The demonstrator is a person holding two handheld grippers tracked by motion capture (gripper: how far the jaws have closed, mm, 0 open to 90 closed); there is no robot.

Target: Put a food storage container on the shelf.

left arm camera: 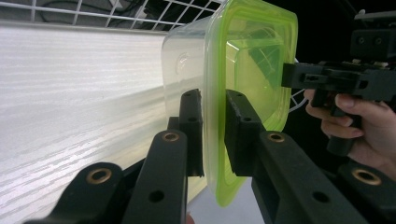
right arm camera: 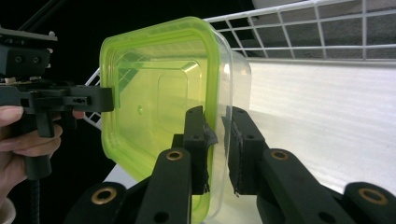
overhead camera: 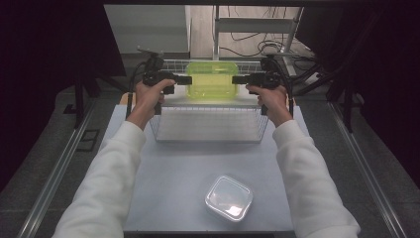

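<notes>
green-lidded box (overhead camera: 212, 79) above wire basket (overhead camera: 210, 125)

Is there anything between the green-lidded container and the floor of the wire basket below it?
Nothing visible. Both grippers, left and right, hold the green-lidded container by its rim over the far part of the wire basket, whose floor looks bare.

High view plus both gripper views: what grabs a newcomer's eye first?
The bright green-lidded container, held up over the wire basket at the far end of the table, with the left gripper and right gripper each clamped on its rim from opposite sides. Next, a clear lidded container sits alone on the table's near edge.
</notes>
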